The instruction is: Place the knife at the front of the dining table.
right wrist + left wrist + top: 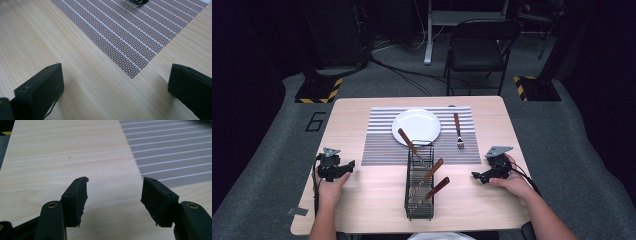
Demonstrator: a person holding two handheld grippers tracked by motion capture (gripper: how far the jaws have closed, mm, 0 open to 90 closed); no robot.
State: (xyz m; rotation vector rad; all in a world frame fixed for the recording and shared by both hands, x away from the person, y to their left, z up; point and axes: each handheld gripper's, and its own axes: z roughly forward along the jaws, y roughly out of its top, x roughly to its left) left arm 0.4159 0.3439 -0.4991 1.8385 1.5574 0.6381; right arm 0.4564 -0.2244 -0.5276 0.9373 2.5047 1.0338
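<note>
while three wooden-handled utensils (428, 176) stand in a black wire caddy (419, 202) at the worktop's (362, 200) near middle, a fork (458, 131) lies on the striped placemat (384, 147) right of a white plate (416, 125). left claw (343, 168) and right claw (478, 175) rest either side, jaws wide apart, holding nothing. best approach: reach for a handle's free end, gripping across it squarely.
</note>
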